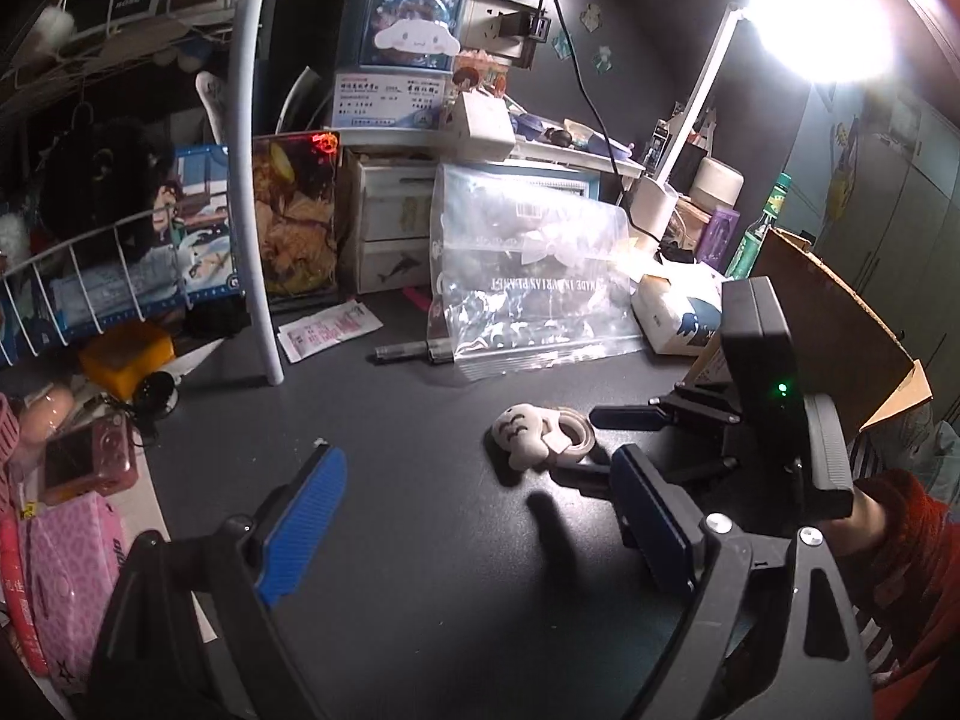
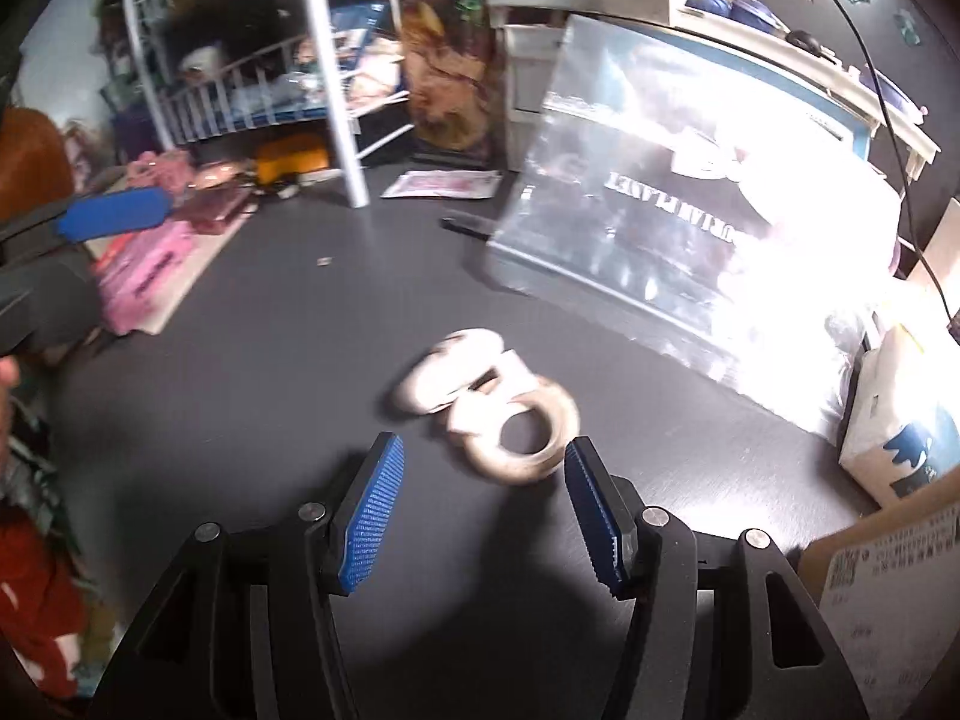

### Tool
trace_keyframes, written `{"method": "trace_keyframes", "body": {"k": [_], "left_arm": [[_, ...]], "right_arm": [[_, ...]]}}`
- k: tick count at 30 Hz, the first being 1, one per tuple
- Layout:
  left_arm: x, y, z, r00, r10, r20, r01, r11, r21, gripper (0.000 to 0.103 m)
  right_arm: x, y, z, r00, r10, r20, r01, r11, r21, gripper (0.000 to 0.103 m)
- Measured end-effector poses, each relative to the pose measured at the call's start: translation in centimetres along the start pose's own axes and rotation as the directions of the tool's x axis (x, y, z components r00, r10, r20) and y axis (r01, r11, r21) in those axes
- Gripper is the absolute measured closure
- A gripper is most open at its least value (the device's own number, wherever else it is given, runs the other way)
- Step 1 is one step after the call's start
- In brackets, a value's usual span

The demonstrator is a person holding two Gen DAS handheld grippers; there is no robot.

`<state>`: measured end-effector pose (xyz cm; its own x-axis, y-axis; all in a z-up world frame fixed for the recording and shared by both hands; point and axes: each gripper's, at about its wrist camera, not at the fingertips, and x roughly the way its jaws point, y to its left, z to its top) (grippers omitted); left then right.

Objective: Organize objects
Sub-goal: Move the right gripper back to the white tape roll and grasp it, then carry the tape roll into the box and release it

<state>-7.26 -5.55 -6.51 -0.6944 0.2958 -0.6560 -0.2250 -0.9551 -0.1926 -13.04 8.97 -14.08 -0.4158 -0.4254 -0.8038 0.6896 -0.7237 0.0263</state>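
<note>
The right gripper (image 2: 483, 510) nears the tape roll (image 2: 528, 441) on the counter (image 2: 270, 360), fingers narrow and empty; the left gripper (image 1: 480, 510) is wide, empty. Next: straddle the roll and close.

Left gripper (image 1: 474, 516): black plastic frame w/ cut-out slots, silver screw heads at the joints, blue ribbed pads on both fingers. Right gripper (image 2: 483, 510): same build, black arms, blue pads w/ fine grid texture; from the left cam its boxy black housing shows a small green light. Red knit sleeve (image 1: 900, 546) at the wrist.
</note>
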Motion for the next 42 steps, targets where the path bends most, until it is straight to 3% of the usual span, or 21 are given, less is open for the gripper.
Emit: {"method": "trace_keyframes", "body": {"k": [4, 6, 13, 19, 25, 33, 42], "left_arm": [[0.4, 0.1, -0.1, 1.0, 0.001, -0.013, -0.001, 1.0, -0.003, 0.015], [0.5, 0.1, -0.1, 1.0, 0.0, -0.018, 0.0, 1.0, -0.003, 0.015], [1.0, -0.2, -0.1, 0.999, -0.009, -0.041, 0.009, 1.0, -0.005, 0.015], [0.9, -1.9, 0.5, 0.99, -0.13, -0.049, 0.131, 0.991, 0.011, 0.015], [-0.3, -5.1, 1.9, 0.961, -0.268, -0.063, 0.272, 0.961, 0.054, 0.036], [-3.1, -9.7, 5.7, 0.939, -0.34, -0.042, 0.343, 0.931, 0.124, 0.061], [-2.6, -16.3, 10.5, 0.923, -0.378, -0.072, 0.384, 0.895, 0.225, 0.068]], "right_arm": [[1.1, -0.2, 0.3, 1.0, -0.016, -0.02, 0.016, 1.0, -0.024, 0.052], [1.0, 0.0, 0.3, 0.999, -0.032, -0.006, 0.031, 0.998, -0.05, 0.063], [-0.1, 0.3, -0.4, 1.0, -0.026, 0.017, 0.027, 0.998, -0.061, 0.063], [-5.4, 2.4, -1.2, 0.992, 0.055, 0.109, -0.043, 0.992, -0.115, 0.063], [-11.4, 4.4, -1.6, 0.974, 0.082, 0.213, -0.041, 0.98, -0.194, 0.063], [-17.6, 4.7, -1.6, 0.944, 0.034, 0.328, 0.049, 0.969, -0.24, 0.063], [-22.4, 0.4, -0.9, 0.927, -0.048, 0.371, 0.122, 0.976, -0.178, 0.063]]}}
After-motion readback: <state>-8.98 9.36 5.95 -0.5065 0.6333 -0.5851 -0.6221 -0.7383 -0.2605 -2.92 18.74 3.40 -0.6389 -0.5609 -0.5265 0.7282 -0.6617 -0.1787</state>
